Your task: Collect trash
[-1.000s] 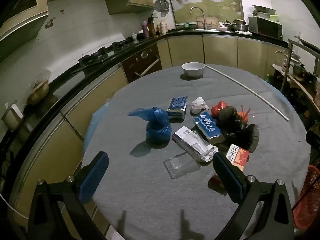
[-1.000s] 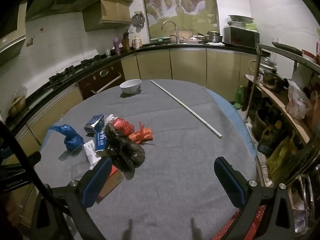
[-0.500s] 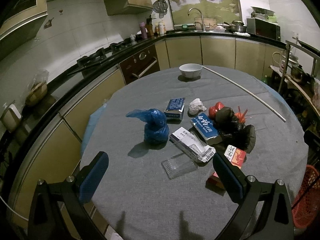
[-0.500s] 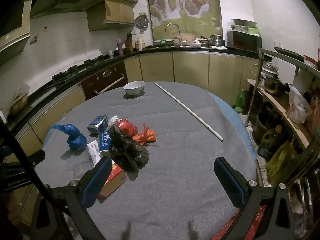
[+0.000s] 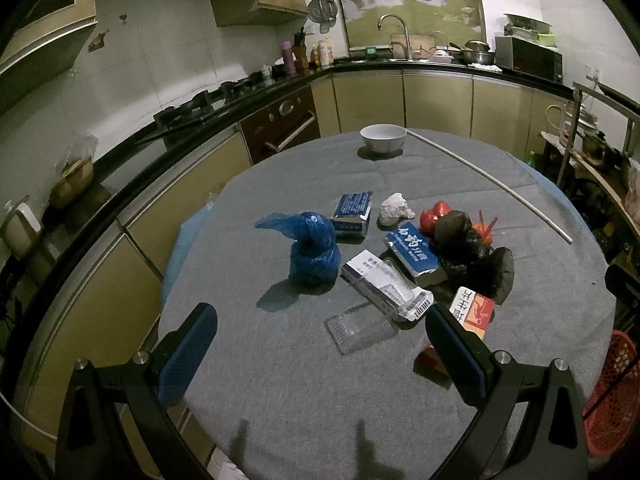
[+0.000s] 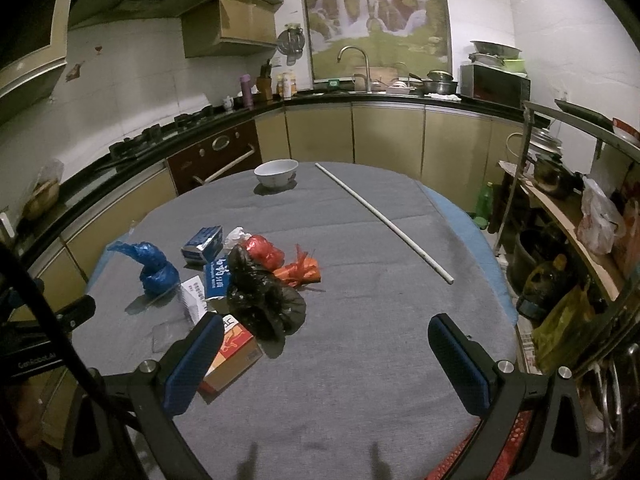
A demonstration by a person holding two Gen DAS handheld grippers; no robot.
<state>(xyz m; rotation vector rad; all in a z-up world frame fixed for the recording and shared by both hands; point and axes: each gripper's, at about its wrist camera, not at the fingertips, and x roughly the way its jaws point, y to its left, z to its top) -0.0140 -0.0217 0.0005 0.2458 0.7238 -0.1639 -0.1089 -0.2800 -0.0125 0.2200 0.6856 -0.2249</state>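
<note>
Left gripper point(image 5: 320, 354) spread wide, empty, above the grey table point(image 5: 304, 408); trash pile ahead: one blue bag point(image 5: 311, 254), one clear tray point(image 5: 360, 328) nearest between the fingers, two blue packets point(image 5: 354, 214), one black bag point(image 5: 472, 256). Right gripper point(image 6: 326, 364) also wide, empty; pile sits ahead-left, one red carton point(image 6: 232, 354) just beside its left finger. One red basket point(image 5: 612, 392) past the table edge.

Trash pile point(image 5: 400, 256) lies mid-table point(image 5: 280, 400), bowl point(image 5: 382, 139) and rod point(image 5: 492, 186) behind.

Red-and-white box point(image 5: 473, 309) partly behind a blue pad; perhaps a carton.
</note>
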